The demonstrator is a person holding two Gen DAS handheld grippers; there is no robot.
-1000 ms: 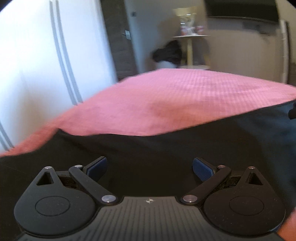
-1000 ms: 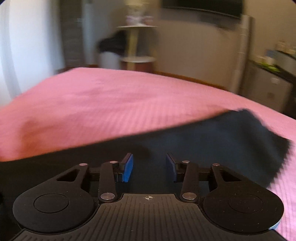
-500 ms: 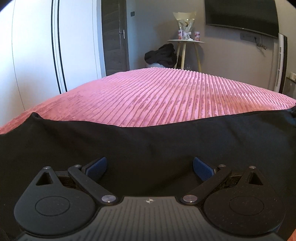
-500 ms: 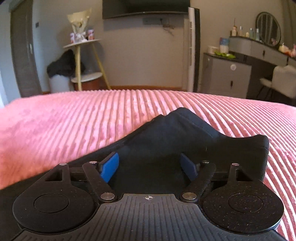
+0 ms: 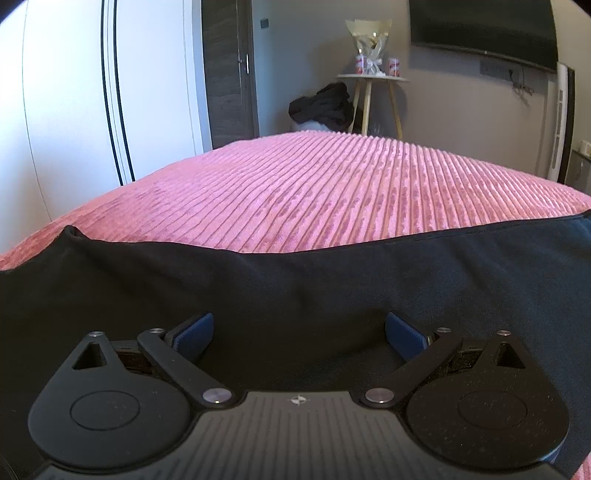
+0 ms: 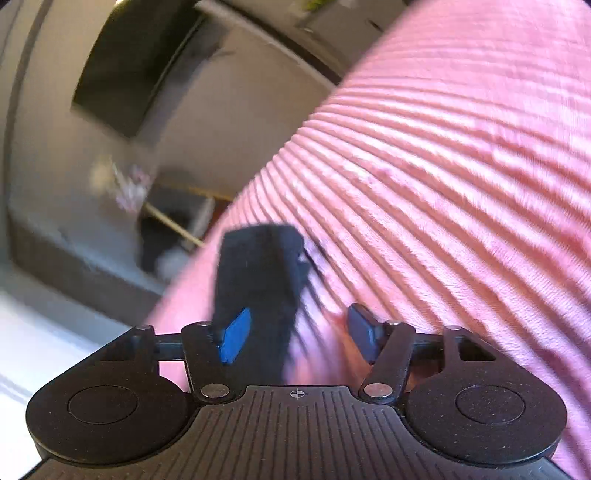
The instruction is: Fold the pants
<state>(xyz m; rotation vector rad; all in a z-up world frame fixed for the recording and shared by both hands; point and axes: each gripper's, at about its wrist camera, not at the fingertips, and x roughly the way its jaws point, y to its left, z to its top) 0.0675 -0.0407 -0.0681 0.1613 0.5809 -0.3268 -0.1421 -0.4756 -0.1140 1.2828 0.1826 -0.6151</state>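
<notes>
Black pants (image 5: 295,288) lie flat across the near part of a pink ribbed bedspread (image 5: 314,192). My left gripper (image 5: 299,334) is open, low over the pants, with both blue pads above the fabric. In the tilted, blurred right wrist view, my right gripper (image 6: 301,332) is open, and a narrow end of the black pants (image 6: 258,280) stands between the jaws beside the left blue pad (image 6: 234,336), above the bedspread (image 6: 443,184). I cannot tell whether the fabric touches the pad.
Beyond the bed, a white wardrobe (image 5: 92,92) is at the left, with a dark door (image 5: 229,66). A small round table (image 5: 373,79) holds flowers, with a dark clothes pile (image 5: 321,107) beside it. A wall TV (image 5: 480,26) hangs at the right.
My right gripper has rolled sharply and swung, so its view is now tilted and blurred, with only a narrow pants end between the jaws. The left gripper has hardly moved and stays open.
</notes>
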